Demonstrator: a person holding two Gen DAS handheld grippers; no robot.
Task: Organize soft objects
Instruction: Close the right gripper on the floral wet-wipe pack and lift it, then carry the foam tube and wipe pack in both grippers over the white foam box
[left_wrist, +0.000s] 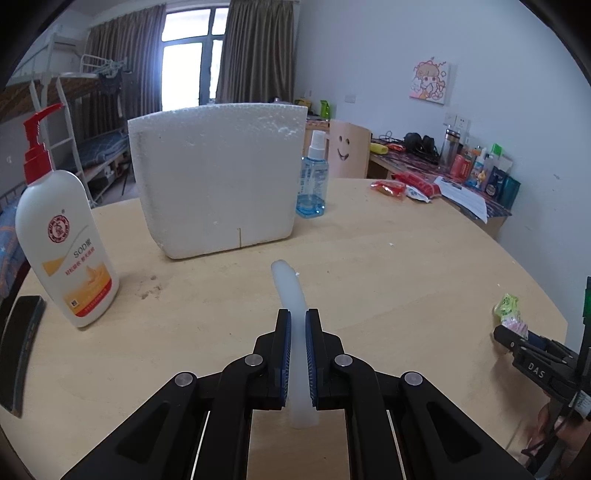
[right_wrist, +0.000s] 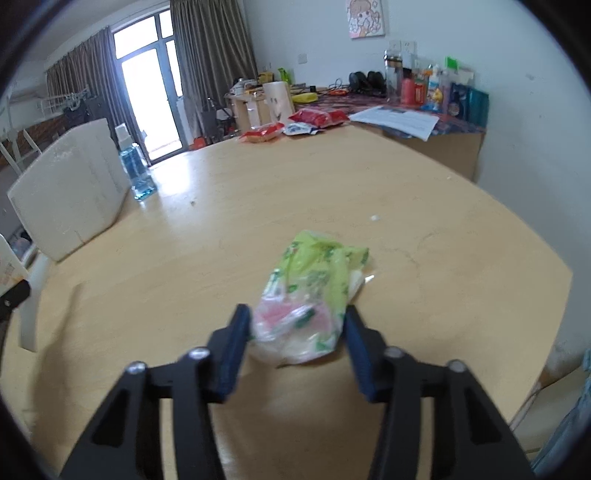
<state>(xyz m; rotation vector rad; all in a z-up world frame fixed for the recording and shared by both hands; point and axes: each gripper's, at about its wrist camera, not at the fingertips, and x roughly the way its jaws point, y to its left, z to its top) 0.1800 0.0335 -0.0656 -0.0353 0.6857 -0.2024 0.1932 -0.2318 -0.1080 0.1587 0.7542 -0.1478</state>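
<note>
Translucent white silicone, a soft tube-like strip (left_wrist: 291, 314), is clamped between the blue pads of the left hand-held gripper (left_wrist: 297, 321); its free end curves forward and droops toward the middle of the worktop (left_wrist: 406, 266), while its near end sticks out behind the jaws. Whether that tip touches the wood cannot be told. Ahead of it, toward the far left part of the worktop, stands a white foam box (left_wrist: 218, 177), with a blue spray bottle (left_wrist: 312, 177) just beside its right corner and a white lotion pump bottle (left_wrist: 62, 243) near the left edge.

Over by the right edge, the right hand-held gripper (right_wrist: 297, 332) has its jaws spread apart around a crinkled green and pink plastic packet (right_wrist: 310, 299) that lies on the wood. The pads flank the packet's near end; the frame is blurred, so contact cannot be judged, but nothing looks squeezed yet.

Judging by this, the step in hand is gathering: one soft item is already secured on the left, the second is about to be gripped on the right. The foam box looks the likely place to collect them, though its opening is not visible from here. Next, the right jaws need to close gently on the packet's bulk, not its loose film, and the left needs enough height to clear the box's rim with the floppy strip trailing.
</note>
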